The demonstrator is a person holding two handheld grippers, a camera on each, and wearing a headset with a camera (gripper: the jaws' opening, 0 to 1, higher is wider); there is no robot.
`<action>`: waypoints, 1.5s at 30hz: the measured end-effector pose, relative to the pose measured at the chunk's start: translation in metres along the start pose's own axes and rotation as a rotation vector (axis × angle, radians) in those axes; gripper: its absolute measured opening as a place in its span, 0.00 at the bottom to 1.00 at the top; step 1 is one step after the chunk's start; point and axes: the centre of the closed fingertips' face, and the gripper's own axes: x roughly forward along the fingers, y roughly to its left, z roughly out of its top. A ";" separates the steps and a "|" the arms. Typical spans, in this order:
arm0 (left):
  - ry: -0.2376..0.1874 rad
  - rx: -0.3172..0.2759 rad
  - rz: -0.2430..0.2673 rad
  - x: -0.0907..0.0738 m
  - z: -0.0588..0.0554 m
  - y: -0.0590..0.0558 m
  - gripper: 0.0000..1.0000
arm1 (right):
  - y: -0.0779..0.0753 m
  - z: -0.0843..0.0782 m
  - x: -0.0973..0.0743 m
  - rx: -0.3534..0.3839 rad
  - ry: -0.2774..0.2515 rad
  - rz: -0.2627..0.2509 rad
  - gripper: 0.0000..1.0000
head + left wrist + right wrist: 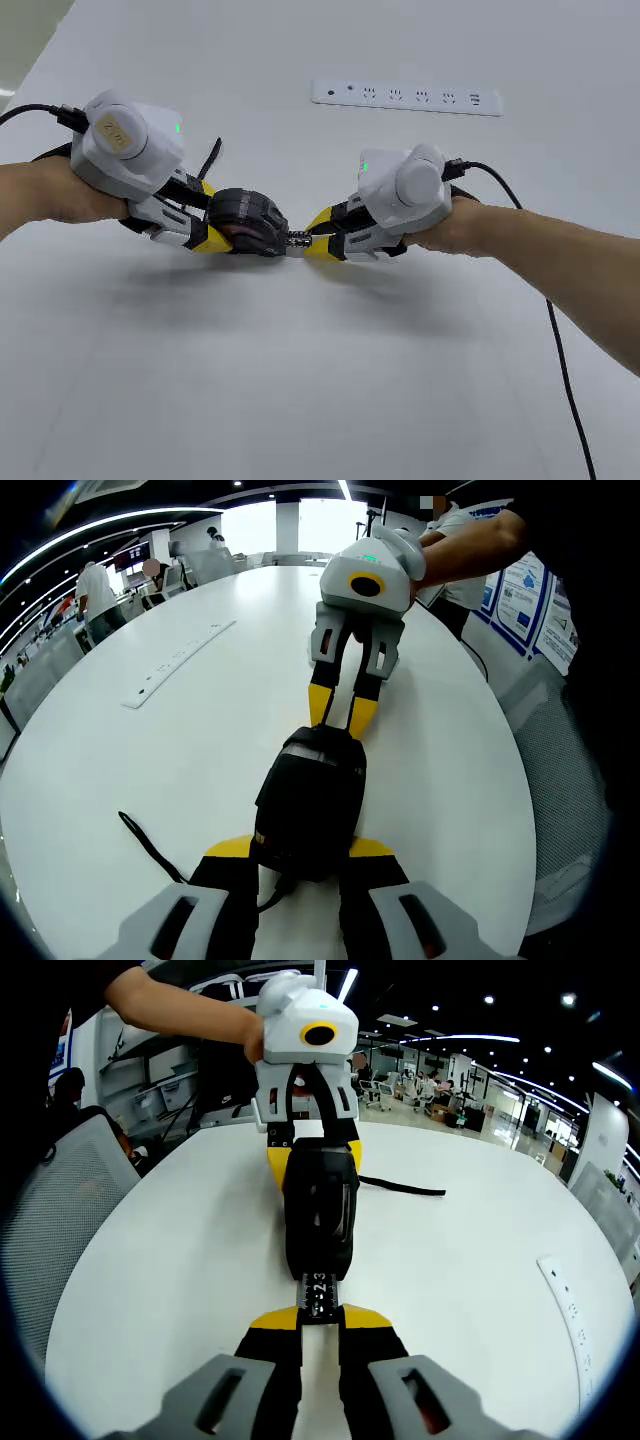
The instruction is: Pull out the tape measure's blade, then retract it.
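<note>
Both grippers meet over the plain white tabletop (300,390). I see the left gripper (300,848) clamped around the black, rounded tape measure (250,222), while the right gripper (320,1318) has its jaws pinched together on the short, dark numbered blade (319,1295) just outside the case.

Numerals 2, 3 readable on tape blade (319,1295); wall posters (530,585) text illegible.
</note>
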 end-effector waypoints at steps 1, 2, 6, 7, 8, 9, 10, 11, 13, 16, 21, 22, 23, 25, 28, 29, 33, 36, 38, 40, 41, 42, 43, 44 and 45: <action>0.000 0.000 0.000 0.000 0.000 0.000 0.28 | 0.000 0.000 0.000 0.000 0.000 0.000 0.11; 0.000 0.000 0.000 0.000 0.000 0.000 0.28 | 0.000 0.000 0.000 0.001 0.000 0.000 0.11; -0.001 0.001 -0.003 0.000 0.000 -0.001 0.28 | 0.000 -0.004 -0.004 -0.002 0.002 0.003 0.11; -0.001 0.001 -0.003 0.000 0.000 -0.001 0.28 | 0.000 -0.004 -0.004 -0.002 0.003 0.004 0.11; -0.001 0.001 -0.003 0.000 0.000 -0.001 0.28 | 0.000 -0.005 -0.005 -0.004 0.005 0.004 0.11; -0.001 0.000 -0.003 0.000 0.000 -0.001 0.28 | 0.000 -0.006 -0.006 -0.004 0.007 0.005 0.11; -0.001 0.000 -0.003 -0.001 0.000 -0.001 0.28 | -0.001 -0.006 -0.007 0.002 0.005 0.006 0.11; 0.000 0.000 -0.002 -0.001 0.000 -0.001 0.28 | -0.001 -0.007 -0.007 0.004 0.004 0.006 0.11; -0.001 -0.002 -0.002 -0.001 -0.001 -0.001 0.28 | -0.001 -0.008 -0.009 0.002 0.006 0.006 0.11; -0.002 -0.003 -0.002 -0.001 -0.001 -0.001 0.28 | -0.001 -0.009 -0.010 0.004 0.006 0.007 0.11; -0.002 -0.003 -0.003 -0.001 -0.001 -0.001 0.28 | 0.000 -0.010 -0.012 0.006 0.007 0.007 0.11; -0.002 -0.003 -0.003 -0.001 -0.001 -0.001 0.28 | 0.001 -0.010 -0.012 0.007 0.007 0.007 0.11; -0.001 -0.002 -0.004 -0.001 -0.001 -0.001 0.28 | 0.002 -0.011 -0.015 0.010 0.004 0.008 0.11; -0.001 -0.002 -0.004 -0.001 -0.001 -0.001 0.28 | 0.002 -0.012 -0.016 0.011 0.004 0.008 0.11; -0.002 -0.003 -0.005 -0.001 0.000 -0.001 0.28 | 0.002 -0.013 -0.018 0.013 0.004 0.010 0.11; -0.002 -0.004 -0.005 -0.001 0.000 -0.001 0.28 | 0.003 -0.014 -0.019 0.012 0.004 0.010 0.11; -0.002 -0.006 -0.005 -0.001 0.000 -0.001 0.28 | 0.003 -0.016 -0.022 0.011 0.007 0.011 0.11; -0.002 -0.007 -0.005 -0.001 0.000 -0.001 0.28 | 0.002 -0.018 -0.025 0.012 0.007 0.011 0.11; -0.002 -0.008 -0.005 -0.001 0.000 -0.001 0.28 | 0.002 -0.019 -0.026 0.013 0.007 0.010 0.11; -0.003 -0.009 -0.005 -0.001 0.000 -0.001 0.28 | 0.002 -0.020 -0.027 0.012 0.007 0.010 0.11; -0.003 -0.008 -0.005 -0.001 0.000 -0.001 0.28 | 0.002 -0.020 -0.028 0.010 0.008 0.009 0.11; -0.002 -0.008 -0.005 -0.001 0.000 -0.001 0.28 | 0.002 -0.021 -0.029 0.011 0.007 0.009 0.11; -0.002 -0.008 -0.005 0.000 0.000 0.000 0.28 | 0.001 -0.021 -0.029 0.012 0.007 0.010 0.11; -0.002 -0.008 -0.005 0.000 0.000 0.000 0.28 | 0.001 -0.022 -0.030 0.014 0.007 0.011 0.11; -0.003 -0.008 -0.006 0.000 0.000 0.000 0.28 | 0.001 -0.023 -0.031 0.015 0.007 0.012 0.11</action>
